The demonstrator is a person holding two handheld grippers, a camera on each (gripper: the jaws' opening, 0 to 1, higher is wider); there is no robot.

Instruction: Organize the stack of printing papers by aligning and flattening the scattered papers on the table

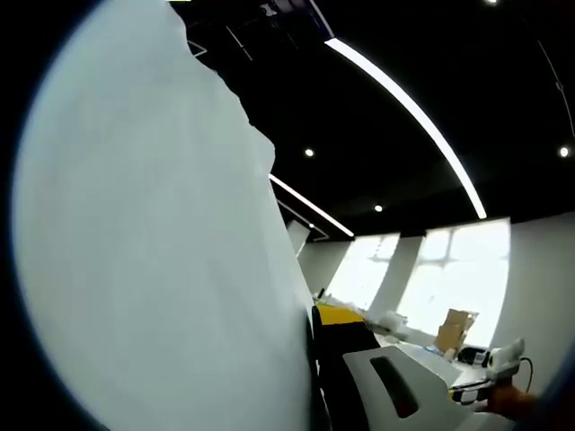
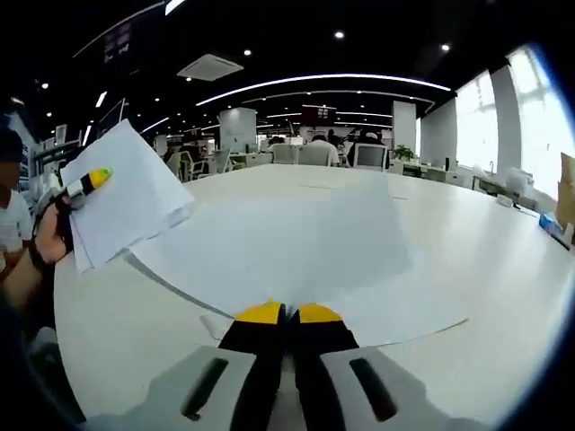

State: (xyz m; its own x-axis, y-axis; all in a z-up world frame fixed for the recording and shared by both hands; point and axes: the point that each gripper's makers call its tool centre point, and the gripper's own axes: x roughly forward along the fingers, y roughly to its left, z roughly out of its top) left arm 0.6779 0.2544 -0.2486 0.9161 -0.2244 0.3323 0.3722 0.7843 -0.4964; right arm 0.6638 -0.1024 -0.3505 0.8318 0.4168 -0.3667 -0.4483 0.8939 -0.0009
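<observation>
The sheaf of printing papers (image 2: 126, 202) was held up off the table (image 2: 467, 251) by the left gripper (image 2: 90, 178), whose yellow-tipped jaws pinched the sheaf at its upper corner; in the left gripper view the same papers (image 1: 153, 233) stood close against the lens as a broad pale sheet, so that gripper's own jaws could not be made out there. Just beside the lifted sheaf, more sheets (image 2: 296, 251) lay flat on the table, overlapping loosely, with their near edge reaching to the right gripper (image 2: 287, 314). Its jaws were closed together, tip to tip; whether a sheet's edge was caught between them could not be told.

To do this step well, the lifted sheaf would probably need to come down squarely over the flat sheets, edges matched before release, while the right gripper steadied the lower pile so it did not slide. Thin paper bends and fans easily, so a slow, level lowering seemed wiser than a drop.

The table was white, smooth and rounded. Beyond the papers lay an open office: chairs (image 2: 314, 154) and seated people (image 2: 364, 142) at the table's far side, a dark ceiling with strip lights (image 1: 413, 112), and bright windows (image 2: 548, 108) to the right of the table.
</observation>
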